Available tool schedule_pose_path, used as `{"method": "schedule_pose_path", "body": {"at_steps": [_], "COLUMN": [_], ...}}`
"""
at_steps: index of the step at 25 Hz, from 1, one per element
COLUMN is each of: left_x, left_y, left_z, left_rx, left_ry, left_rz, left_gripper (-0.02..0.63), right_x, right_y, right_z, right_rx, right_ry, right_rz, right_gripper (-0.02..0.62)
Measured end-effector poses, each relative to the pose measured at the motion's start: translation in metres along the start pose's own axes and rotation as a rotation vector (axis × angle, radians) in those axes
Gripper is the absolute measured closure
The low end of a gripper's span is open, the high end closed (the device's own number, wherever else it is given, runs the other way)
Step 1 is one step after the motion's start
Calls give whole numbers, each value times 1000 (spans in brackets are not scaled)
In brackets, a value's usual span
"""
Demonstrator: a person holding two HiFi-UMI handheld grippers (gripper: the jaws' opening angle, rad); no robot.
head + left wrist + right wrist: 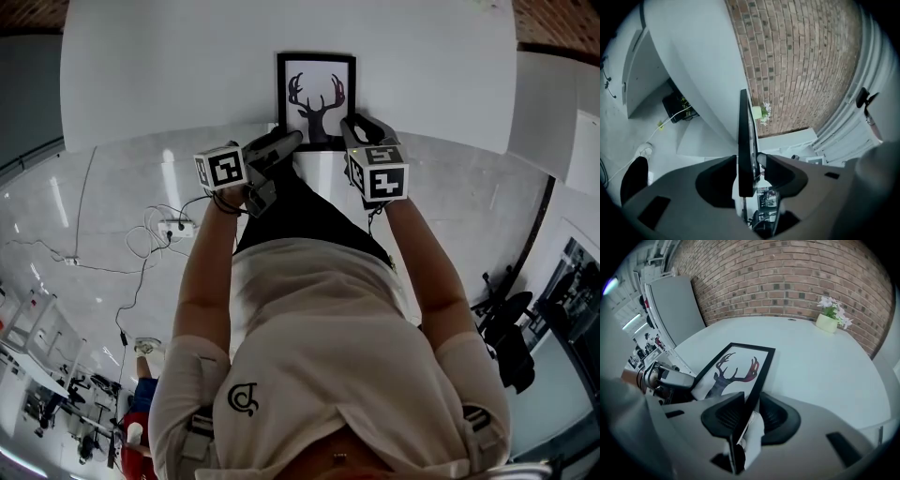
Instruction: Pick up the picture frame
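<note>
A black picture frame (316,94) with a deer print lies at the near edge of the white round table (169,75). My left gripper (286,141) is at the frame's lower left corner and my right gripper (352,127) at its lower right corner. In the left gripper view the frame (744,136) runs edge-on between the jaws of the left gripper (749,171), with both pads against it. In the right gripper view the frame (736,366) tilts up off the table (820,366), and the right gripper (751,411) is shut on its right rail.
A small pot with pale flowers (828,322) stands at the table's far side by the brick wall. A grey panel (675,301) leans beyond the table on the left. Cables and a power strip (173,227) lie on the floor, with an office chair (502,328) to the right.
</note>
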State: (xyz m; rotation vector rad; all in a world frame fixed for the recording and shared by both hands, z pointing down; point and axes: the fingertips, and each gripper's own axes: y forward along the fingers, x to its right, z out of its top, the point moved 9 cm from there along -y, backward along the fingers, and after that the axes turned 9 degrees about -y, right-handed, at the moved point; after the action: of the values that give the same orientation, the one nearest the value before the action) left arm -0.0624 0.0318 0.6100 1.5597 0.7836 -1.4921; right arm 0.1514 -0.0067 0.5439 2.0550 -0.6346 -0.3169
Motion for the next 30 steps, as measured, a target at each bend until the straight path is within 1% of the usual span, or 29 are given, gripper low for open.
{"method": "schedule_pose_path", "body": {"at_steps": [2,3,6,7,10,12,17,19,24,27,30], "left_x": [-1,-2,-5,-6,-5,-4,-1,1,13,26,41], "left_y": [6,9,17,20,28,30,30,30,29,24,19], "left_z": [-2,-2,-5,-6,-7,-7,-9,-9,-11,-13,-14], "left_rx": [-27,-39,-78,-83,-80,-78,-85,-82,-61,-51,-14], "left_ry": [-28,-34,-31,-31,-54,-55,-44,-34,2,44,110], "left_rz": [-25,-30,-8,-4,-19,-24,-16,-13,1,20,51], "left_gripper": [430,444,470,473,519,556,563,565,571,571,572], "right_x": [0,0,0,0,0,0,0,1,3,2,3], "right_y": [0,0,-1,-1,0,1,0,-1,-8,-16,-30], "right_z": [0,0,-1,-1,-2,-3,-6,-6,-7,-5,-5], "right_rx": [1,3,11,15,30,39,61,73,124,152,180], "right_ry": [-2,-1,3,3,2,7,12,14,94,99,104], "right_rz": [3,4,4,3,-1,-6,-14,-21,-28,-33,-39], "right_gripper": [485,485,485,486,486,486,487,474,471,474,507]}}
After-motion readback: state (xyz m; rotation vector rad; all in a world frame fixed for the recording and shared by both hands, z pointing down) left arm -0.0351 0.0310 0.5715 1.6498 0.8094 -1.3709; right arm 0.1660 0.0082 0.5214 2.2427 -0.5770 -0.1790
